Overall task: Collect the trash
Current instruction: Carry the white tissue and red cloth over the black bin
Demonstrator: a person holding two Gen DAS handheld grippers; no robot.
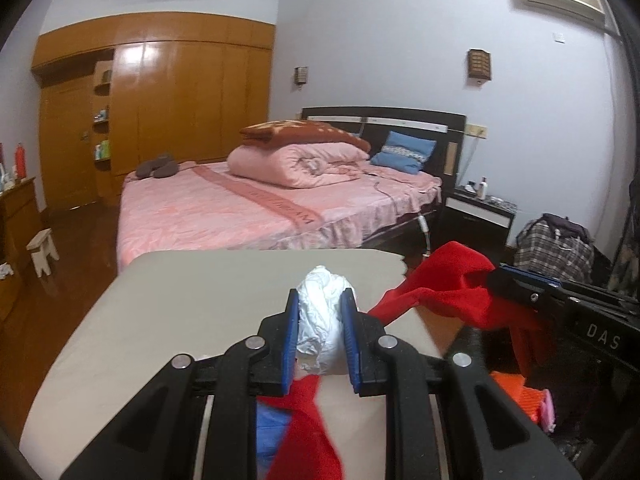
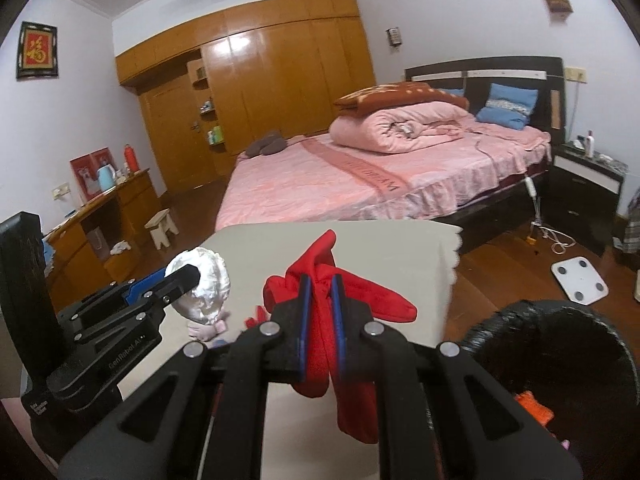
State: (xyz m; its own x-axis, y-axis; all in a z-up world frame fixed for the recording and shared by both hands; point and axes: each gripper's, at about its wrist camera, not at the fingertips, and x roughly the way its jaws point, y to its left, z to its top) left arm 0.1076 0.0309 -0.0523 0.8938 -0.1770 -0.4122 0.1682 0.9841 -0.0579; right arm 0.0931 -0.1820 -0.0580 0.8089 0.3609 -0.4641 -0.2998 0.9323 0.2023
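My left gripper (image 1: 320, 300) is shut on a crumpled white paper wad (image 1: 322, 320), held above the beige table (image 1: 180, 300). In the right wrist view the left gripper (image 2: 188, 280) and the wad (image 2: 204, 292) show at the left. My right gripper (image 2: 320, 284) is shut on a red cloth (image 2: 340, 320), lifted above the table (image 2: 400, 248). The red cloth (image 1: 448, 288) also hangs from the right gripper at the right of the left wrist view. A black bin (image 2: 560, 344) with orange and pink items inside stands at the table's right.
A small pink scrap (image 2: 206, 330) and a blue item (image 1: 270, 420) lie on the table near me. A pink bed (image 1: 260, 208), a wooden wardrobe (image 1: 160, 100), a nightstand (image 2: 584, 188), a white scale (image 2: 580, 276) and a small stool (image 2: 162, 226) stand beyond.
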